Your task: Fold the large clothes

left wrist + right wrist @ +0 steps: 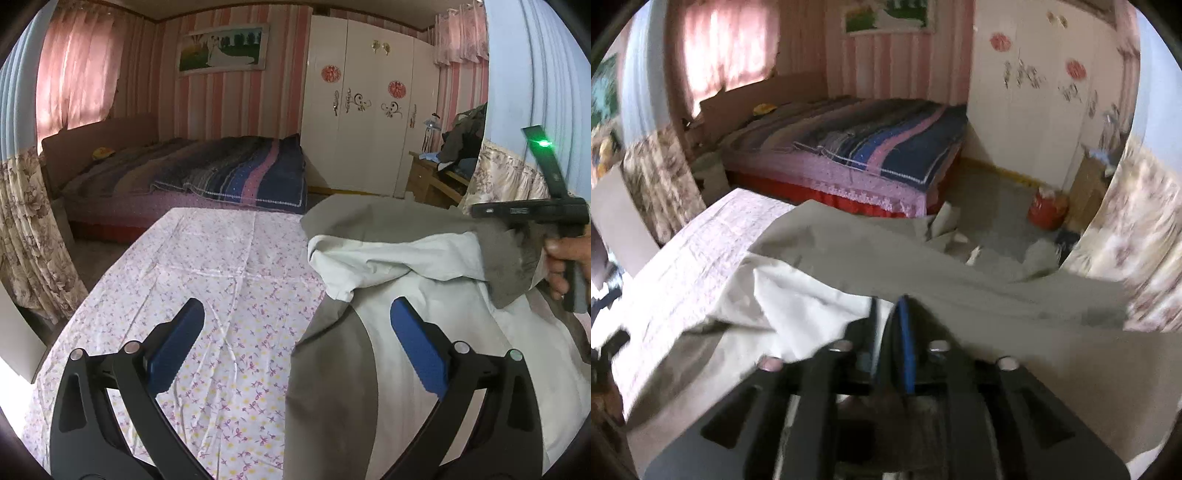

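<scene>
A large grey and pale white garment (406,280) lies bunched on the right part of a table covered by a floral cloth (207,280). My left gripper (295,317) is open and empty, hovering above the garment's left edge, with its blue fingertips (410,321) spread wide. My right gripper (890,310) is shut on a fold of the garment (923,266) and holds it lifted. The right gripper also shows in the left wrist view (524,236), at the far right, pinching grey fabric.
A bed with a striped blue and pink blanket (221,170) stands beyond the table. A white wardrobe (369,103) is at the back right. A wooden stand with piled clothes (450,158) is at the right. A red container (1047,210) sits on the floor.
</scene>
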Demonstrator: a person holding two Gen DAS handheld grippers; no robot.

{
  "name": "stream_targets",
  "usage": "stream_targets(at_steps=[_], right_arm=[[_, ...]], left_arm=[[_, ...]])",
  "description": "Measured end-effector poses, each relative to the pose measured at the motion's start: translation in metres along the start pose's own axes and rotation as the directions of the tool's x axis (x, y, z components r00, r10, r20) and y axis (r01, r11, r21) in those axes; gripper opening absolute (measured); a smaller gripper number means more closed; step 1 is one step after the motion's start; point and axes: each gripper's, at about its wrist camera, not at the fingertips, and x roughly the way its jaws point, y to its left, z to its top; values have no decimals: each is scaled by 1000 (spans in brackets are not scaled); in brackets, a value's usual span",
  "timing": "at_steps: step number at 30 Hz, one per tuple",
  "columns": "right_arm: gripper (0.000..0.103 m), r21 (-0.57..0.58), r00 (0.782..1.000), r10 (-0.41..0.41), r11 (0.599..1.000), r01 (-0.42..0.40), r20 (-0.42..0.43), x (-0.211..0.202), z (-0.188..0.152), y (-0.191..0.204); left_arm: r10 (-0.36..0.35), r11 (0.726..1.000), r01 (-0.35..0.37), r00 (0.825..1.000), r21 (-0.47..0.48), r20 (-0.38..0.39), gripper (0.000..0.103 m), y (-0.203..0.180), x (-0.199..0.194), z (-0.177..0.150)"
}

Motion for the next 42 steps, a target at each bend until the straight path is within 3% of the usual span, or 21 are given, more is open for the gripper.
stream_targets(at_steps=[1,3,6,9,12,17,20,23,25,28,29,31,32,33,35,38,42], right_arm=[[73,25,1000,27,999,-28,15,-2,-3,-4],[74,21,997,51,998,-52,50,-14,-7,-5],[78,-1,988,24,1000,-25,155,-57,-20,-14],[87,31,969,-54,998,48,239,-104,-38,-43],[87,81,951,-189,981,174,246,-128,-60,-76],[87,227,936,-285,944,238,207,-142,-82,-137],[87,208,926,-312,941,269,215,-150,-80,-143],[89,234,936,-280,945,230,213,-155,-82,-156],[89,255,935,-275,942,217,223,-159,-85,-163],[89,262,934,-285,938,226,215,-161,-86,-170],[89,266,934,-289,936,230,212,-160,-87,-171],[89,277,936,-285,935,223,207,-163,-89,-175],[89,283,936,-284,934,220,208,-164,-90,-177],[89,288,935,-287,932,222,209,-163,-91,-179],[89,297,933,-295,927,228,206,-164,-92,-184],[89,314,931,-310,918,241,193,-162,-95,-190],[89,326,936,-307,914,240,172,-153,-95,-192]], left_arm=[[3,1000,-3,1000,8,-4,100,-1,2,-1],[10,1000,-10,1000,27,-6,100,-4,5,-3],[-9,1000,9,1000,23,-11,100,-7,9,-1],[-26,1000,26,999,0,-35,100,-15,11,8],[-69,997,70,997,20,-47,100,-36,6,26],[-145,989,146,984,3,-108,100,-91,17,49],[-131,988,141,981,60,-144,100,-140,42,46],[-127,985,147,974,94,-188,100,-174,62,41],[-163,979,184,963,84,-214,100,-196,73,37],[-165,974,194,961,116,-222,98,-223,94,32],[-173,973,203,957,113,-232,93,-227,100,32],[-202,970,227,951,83,-233,35,-230,111,36],[-207,969,232,949,80,-237,23,-230,115,41],[-187,974,209,958,82,-219,10,-225,118,50],[-160,980,178,970,90,-183,9,-214,117,67],[-42,989,53,996,140,-84,8,-187,109,101],[107,979,-97,993,182,-44,9,-142,114,130]])
